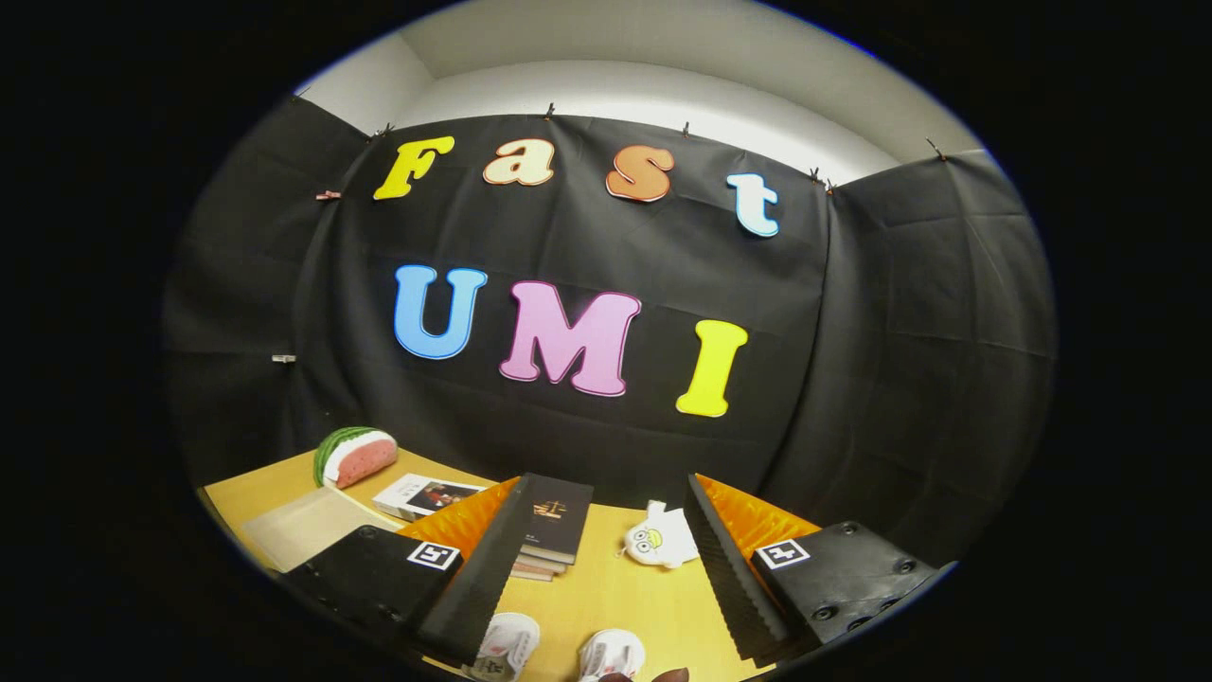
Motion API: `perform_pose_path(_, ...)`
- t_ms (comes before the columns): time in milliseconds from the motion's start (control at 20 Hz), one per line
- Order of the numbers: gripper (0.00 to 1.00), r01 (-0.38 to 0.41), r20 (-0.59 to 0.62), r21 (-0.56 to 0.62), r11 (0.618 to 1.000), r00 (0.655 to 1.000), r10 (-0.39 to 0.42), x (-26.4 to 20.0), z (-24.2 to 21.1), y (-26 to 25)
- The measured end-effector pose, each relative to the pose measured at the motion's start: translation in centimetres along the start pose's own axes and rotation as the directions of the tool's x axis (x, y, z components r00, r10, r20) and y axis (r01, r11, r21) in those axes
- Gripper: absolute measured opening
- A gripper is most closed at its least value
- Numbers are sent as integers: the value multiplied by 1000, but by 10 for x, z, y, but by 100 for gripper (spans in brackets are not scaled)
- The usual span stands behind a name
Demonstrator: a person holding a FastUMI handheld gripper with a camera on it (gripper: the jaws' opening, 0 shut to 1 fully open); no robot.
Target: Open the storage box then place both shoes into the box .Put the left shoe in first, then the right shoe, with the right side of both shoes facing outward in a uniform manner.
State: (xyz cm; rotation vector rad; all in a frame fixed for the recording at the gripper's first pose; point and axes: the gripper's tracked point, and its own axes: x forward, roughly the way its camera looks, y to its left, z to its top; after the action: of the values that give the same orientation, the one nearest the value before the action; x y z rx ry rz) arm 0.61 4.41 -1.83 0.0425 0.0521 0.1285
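Two shoes (554, 652) between open gripper (597, 568) fingers

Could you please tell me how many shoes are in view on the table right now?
2. Both lie side by side between the open gripper's fingers, one shoe nearer the left finger, the other shoe to its right. Both are partly cut off.

Recording booth, black cloth walls (909, 313) (pinned), wooden table (606, 587)

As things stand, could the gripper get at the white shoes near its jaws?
Probably yes. The gripper is open, jaws spread wide, and the two white shoes lie on bare table between them, nothing in between; the books and toy lie beyond.
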Motion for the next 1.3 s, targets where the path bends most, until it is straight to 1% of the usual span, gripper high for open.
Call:
perform_pose_path(50,97,-46,-13,18,999,999,46,1,-4,12)
perform_pose_path(100,97,-114,-25,45,993,993,115,2,-7,26)
perform_pose_path(150,97,-187,-41,82,979,981,190,2,-11,45)
perform_pose_path(250,97,-302,-71,196,933,944,321,2,-18,71)
perform_pose_path(300,97,-344,-94,258,903,921,378,3,-24,84)
perform_pose_path(400,98,-404,-133,374,835,868,479,3,-36,106)
perform_pose_path(500,98,-449,-144,489,748,804,576,1,-44,129)
perform_pose_path(550,98,-464,-148,547,697,766,626,-2,-49,139)
perform_pose_path(650,98,-455,-164,660,598,689,706,-7,-65,158)
perform_pose_path(700,98,-432,-177,711,556,654,735,-9,-77,165)
perform_pose_path(800,98,-372,-220,783,498,583,782,-15,-107,178)
perform_pose_path(900,98,-329,-236,832,448,521,821,-20,-128,190)
perform_pose_path(950,98,-310,-236,851,423,495,836,-22,-138,199)
perform_pose_path(1050,98,-253,-248,885,390,453,857,-23,-163,210)
perform_pose_path(1200,98,-168,-251,925,340,400,881,-28,-192,219)
perform_pose_path(1300,98,-124,-266,935,333,378,887,-26,-214,223)
